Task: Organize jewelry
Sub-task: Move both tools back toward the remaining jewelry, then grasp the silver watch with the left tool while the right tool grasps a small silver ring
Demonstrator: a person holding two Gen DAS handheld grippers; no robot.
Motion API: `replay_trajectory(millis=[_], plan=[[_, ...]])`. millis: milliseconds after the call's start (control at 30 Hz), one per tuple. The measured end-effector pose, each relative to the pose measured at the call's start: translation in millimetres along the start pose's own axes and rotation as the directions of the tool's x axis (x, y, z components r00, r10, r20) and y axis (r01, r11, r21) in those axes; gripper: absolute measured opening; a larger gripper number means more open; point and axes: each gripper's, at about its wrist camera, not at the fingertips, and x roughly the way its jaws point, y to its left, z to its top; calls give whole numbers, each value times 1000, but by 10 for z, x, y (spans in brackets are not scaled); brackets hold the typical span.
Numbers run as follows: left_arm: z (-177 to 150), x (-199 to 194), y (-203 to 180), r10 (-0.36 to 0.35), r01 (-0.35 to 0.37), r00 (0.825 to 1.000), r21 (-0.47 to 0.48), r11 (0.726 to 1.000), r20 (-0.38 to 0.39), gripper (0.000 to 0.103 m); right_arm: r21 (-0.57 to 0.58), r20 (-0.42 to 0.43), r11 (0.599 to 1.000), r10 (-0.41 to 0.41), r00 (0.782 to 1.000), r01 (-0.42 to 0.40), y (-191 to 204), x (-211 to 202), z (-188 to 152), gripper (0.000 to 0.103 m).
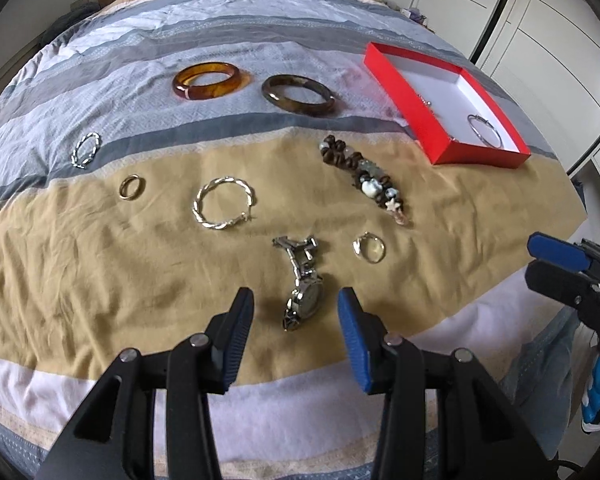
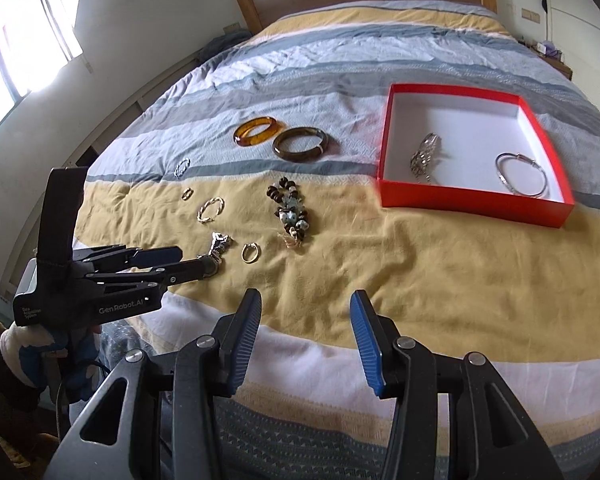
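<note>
Both pairs of fingers stand parted with nothing between the pads. Left gripper hangs over a silver wristwatch lying on the tan band of the striped bedspread; the watch case shows in the gap between the fingers, but neither pad touches it. Right gripper is likewise unclenched and grasps nothing, hovering above the bare near edge of the bedspread, well apart from every piece of jewelry.

Largest of the things around is the red box with its white inside, resting on the far right of the bed. It holds a silver bangle toward its right corner and a crumpled metal chain piece nearer the middle.

Beyond the watch lie two thick bangles side by side on the blue-grey stripes: an amber bangle to the left and a dark brown bangle to the right. A beaded bracelet of brown and pale beads stretches between the dark bangle and the watch. A twisted silver hoop lies left of the watch strap, a smaller twisted hoop farther left, a small gold ring between them, and a small oval ring just right of the strap.

Nothing lies between the left gripper and the watch.
</note>
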Motion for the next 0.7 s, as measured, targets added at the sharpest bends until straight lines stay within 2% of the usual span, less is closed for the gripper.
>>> replay_trajectory(millis=[133, 200, 300, 500, 700], plan=[[24, 180, 31, -6, 7, 1000, 25, 1000, -27, 25, -11, -39, 1000, 15, 999, -15, 11, 205, 43, 46], [30, 204, 69, -11, 12, 1000, 30, 999, -25, 10, -19, -55, 999, 26, 998, -27, 34, 297, 72, 46], [16, 195, 170, -40, 40, 999, 11, 999, -15, 10, -32, -80, 998, 47, 996, -50, 92, 446, 125, 46], [-50, 63, 273, -49, 49, 999, 5, 999, 14, 10, -73, -123, 993, 86, 989, -96, 313, 761, 224, 46], [-105, -93, 408, -53, 54, 998, -19, 998, 39, 10, -99, -167, 992, 58, 984, -76, 429, 1078, 274, 46]])
